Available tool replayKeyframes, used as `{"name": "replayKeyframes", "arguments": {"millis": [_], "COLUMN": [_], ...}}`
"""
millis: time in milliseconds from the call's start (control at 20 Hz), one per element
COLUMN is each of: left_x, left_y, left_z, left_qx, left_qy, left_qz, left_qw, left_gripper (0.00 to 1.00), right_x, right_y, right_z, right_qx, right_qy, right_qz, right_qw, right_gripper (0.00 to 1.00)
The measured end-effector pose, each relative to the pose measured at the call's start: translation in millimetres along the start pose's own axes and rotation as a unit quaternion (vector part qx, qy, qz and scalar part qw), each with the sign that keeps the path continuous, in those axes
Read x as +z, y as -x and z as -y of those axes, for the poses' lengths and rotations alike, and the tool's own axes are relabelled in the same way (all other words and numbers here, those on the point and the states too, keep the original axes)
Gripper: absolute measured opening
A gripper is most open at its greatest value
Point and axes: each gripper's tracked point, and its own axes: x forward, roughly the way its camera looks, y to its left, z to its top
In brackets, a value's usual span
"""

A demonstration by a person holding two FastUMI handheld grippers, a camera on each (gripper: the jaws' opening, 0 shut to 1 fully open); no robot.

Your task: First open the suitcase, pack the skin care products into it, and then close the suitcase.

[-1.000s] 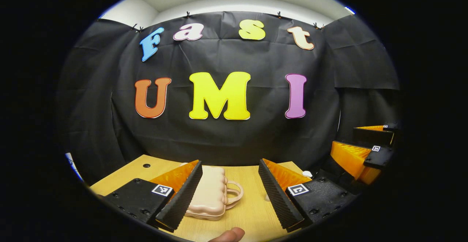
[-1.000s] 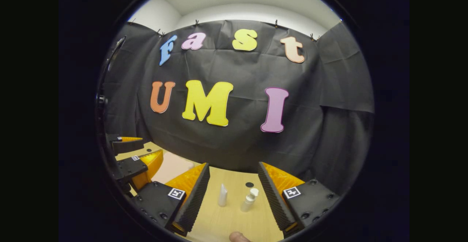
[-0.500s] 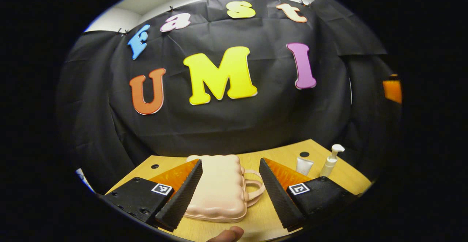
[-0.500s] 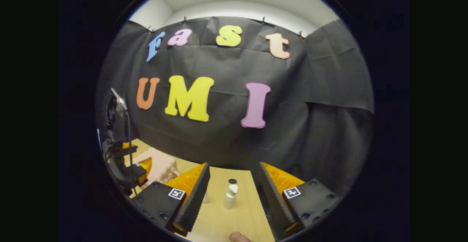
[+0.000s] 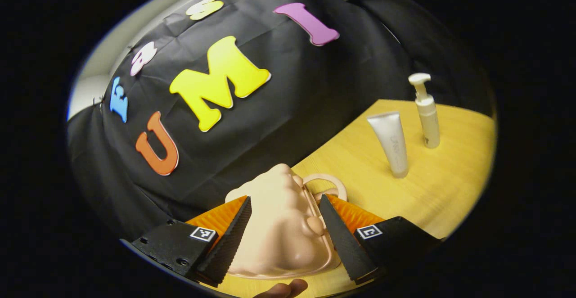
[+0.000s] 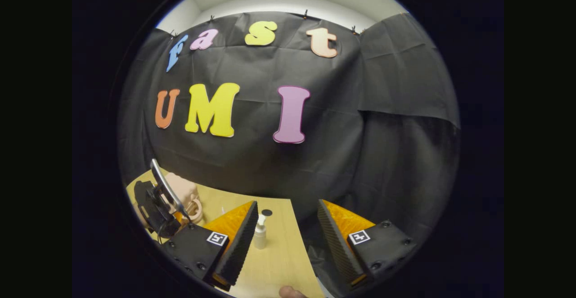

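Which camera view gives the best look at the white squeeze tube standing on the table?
The left gripper view: the white squeeze tube stands in full sight on the yellow wooden table, beside the white pump bottle. The right gripper view shows the pump bottle, but I cannot make out the tube there.

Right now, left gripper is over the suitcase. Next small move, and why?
Probably ease the left gripper down and close on the suitcase. Its fingers straddle the shell with the jaws open, and the suitcase looks closed. The tube and pump bottle stand on the table, unpacked, so opening comes first.
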Motion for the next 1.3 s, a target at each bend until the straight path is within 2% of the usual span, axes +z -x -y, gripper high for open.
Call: {"name": "replayKeyframes", "arguments": {"millis": [150,250,400,500,600,700,750,800,850,900,1100,1300], "left_x": [-8,-10,-21,-19,-17,-18,-20,-24,-29,-30,-32,-26], "left_y": [-11,-16,-23,-33,-44,-51,-53,-56,-57,-58,-61,-60], "left_z": [18,27,39,32,31,38,38,39,41,41,50,41], "left_qx": [-0.013,-0.019,-0.031,0.0,0.008,0.005,0.003,0.0,-0.002,-0.003,-0.014,-0.008], "left_qy": [-0.078,-0.113,-0.16,-0.207,-0.249,-0.281,-0.291,-0.299,-0.308,-0.316,-0.341,-0.337], "left_qz": [-0.001,0.003,-0.028,-0.036,-0.044,-0.052,-0.064,-0.076,-0.089,-0.096,-0.099,-0.084], "left_qw": [0.997,0.993,0.986,0.978,0.968,0.958,0.954,0.951,0.947,0.944,0.935,0.938], "left_gripper": [0.97,0.97,0.96,0.95,0.89,0.82,0.72,0.67,0.56,0.51,0.17,0.06], "right_x": [-13,-23,-37,-42,-47,-51,-52,-54,-55,-58,-52,-42], "right_y": [-11,-18,-30,-35,-40,-45,-47,-49,-50,-49,-42,-32], "right_z": [11,16,16,21,26,30,33,34,34,33,28,10], "right_qx": [0.003,0.011,0.027,0.035,0.04,0.044,0.045,0.046,0.049,0.049,0.042,0.029], "right_qy": [-0.016,-0.028,-0.029,-0.03,-0.034,-0.037,-0.038,-0.039,-0.038,-0.035,-0.019,-0.013], "right_qz": [-0.013,-0.021,-0.035,-0.039,-0.043,-0.046,-0.047,-0.048,-0.051,-0.053,-0.043,-0.038], "right_qw": [1.0,0.999,0.999,0.998,0.998,0.997,0.997,0.997,0.997,0.997,0.998,0.999], "right_gripper": [0.79,0.79,0.79,0.79,0.79,0.79,0.79,0.79,0.79,0.79,0.8,0.79]}}
